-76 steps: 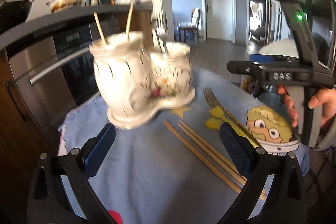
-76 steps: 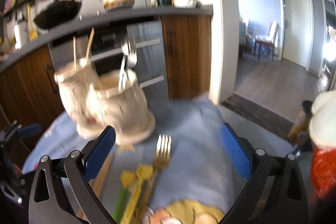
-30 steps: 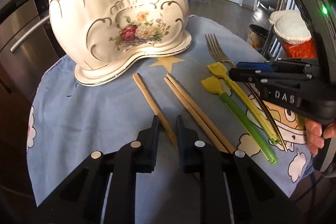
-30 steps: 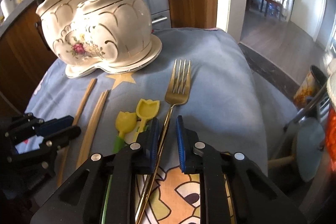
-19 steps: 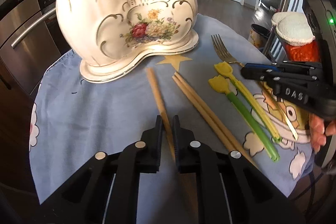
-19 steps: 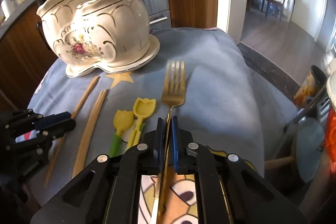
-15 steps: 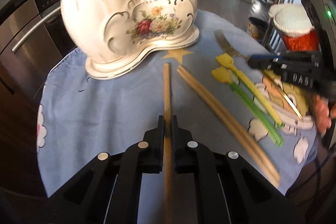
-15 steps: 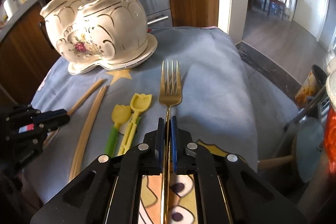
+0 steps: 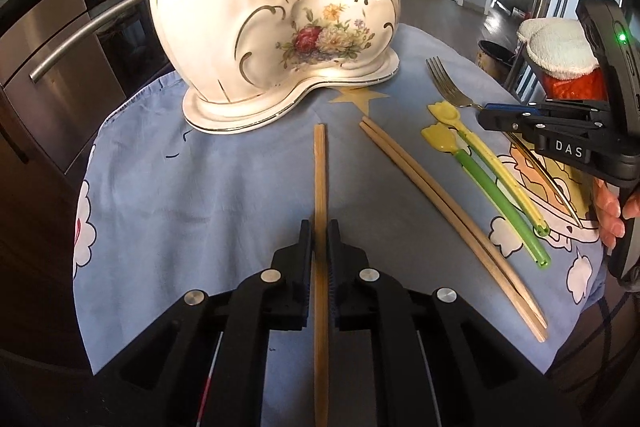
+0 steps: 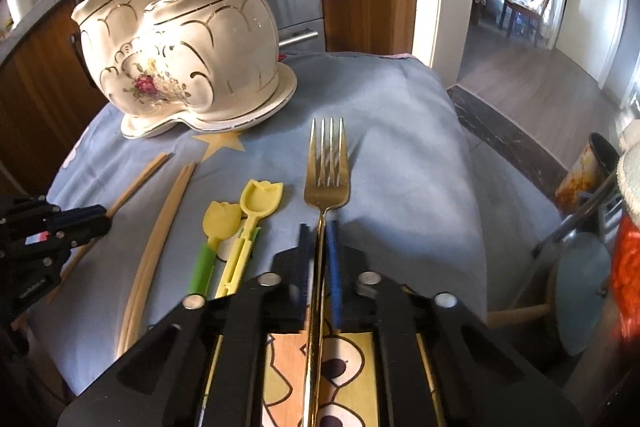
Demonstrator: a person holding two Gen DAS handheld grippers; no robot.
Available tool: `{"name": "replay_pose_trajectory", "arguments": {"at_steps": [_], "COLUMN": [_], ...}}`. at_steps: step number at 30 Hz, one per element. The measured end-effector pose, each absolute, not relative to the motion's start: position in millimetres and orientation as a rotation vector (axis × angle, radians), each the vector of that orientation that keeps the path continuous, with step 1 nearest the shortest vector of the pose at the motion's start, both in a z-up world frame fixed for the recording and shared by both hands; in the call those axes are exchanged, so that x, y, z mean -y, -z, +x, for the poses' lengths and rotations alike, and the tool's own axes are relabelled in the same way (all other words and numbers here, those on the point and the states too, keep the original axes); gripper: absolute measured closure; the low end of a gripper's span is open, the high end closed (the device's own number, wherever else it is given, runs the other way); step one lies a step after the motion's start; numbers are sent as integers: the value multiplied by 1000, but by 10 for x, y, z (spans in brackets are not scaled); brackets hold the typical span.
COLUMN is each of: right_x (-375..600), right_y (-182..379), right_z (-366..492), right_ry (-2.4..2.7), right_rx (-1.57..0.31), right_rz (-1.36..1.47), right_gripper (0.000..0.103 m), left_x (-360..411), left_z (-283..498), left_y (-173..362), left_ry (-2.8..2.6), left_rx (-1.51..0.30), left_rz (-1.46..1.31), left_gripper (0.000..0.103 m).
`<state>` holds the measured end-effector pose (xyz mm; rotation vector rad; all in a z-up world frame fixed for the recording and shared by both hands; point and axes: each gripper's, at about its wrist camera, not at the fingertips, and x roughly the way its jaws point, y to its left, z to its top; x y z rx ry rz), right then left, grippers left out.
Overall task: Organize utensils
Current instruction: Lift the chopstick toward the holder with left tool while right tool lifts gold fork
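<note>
Left wrist view: left gripper (image 9: 320,239) clamped on single chopstick (image 9: 320,171), which runs straight ahead between jaws, far tip near base of ceramic holder (image 9: 280,27). Right of it, chopstick pair (image 9: 440,211) lies diagonal on blue cloth (image 9: 200,187), then two tulip-ended picks (image 9: 480,163). Right wrist view: right gripper (image 10: 319,247) pinching gold fork (image 10: 326,163) at neck, tines pointing far; holder far left.

The white floral ceramic utensil holder (image 9: 276,27) is faced closely by both low wrist views: from its front in the left, from its right in the right (image 10: 180,63). It is shared by the 2 views.
</note>
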<state>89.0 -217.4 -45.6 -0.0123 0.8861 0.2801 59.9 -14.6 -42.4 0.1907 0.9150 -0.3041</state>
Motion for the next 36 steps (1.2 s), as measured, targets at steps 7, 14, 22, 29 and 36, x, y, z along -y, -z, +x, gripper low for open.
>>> {"name": "replay_pose_trajectory", "arguments": {"at_steps": [7, 14, 22, 29, 36], "right_x": [2226, 2288, 2215, 2139, 2062], "right_y": [325, 60, -186, -429, -783], "right_z": [800, 651, 455, 376, 538], "right_ry": [-286, -305, -337, -339, -348], "right_rx": [-821, -700, -548, -427, -331], "right_rz": [5, 37, 31, 38, 58], "right_gripper": [96, 96, 96, 97, 97], "left_x": [179, 151, 146, -13, -218], "left_z": [581, 460, 197, 94, 246], "left_y": [414, 222, -144, -500, -841], "left_ry": [320, 349, 408, 405, 394], "left_rx": [-902, -831, -629, -427, -267], "left_rz": [205, 207, 201, 143, 36], "left_gripper": [97, 97, 97, 97, 97]}}
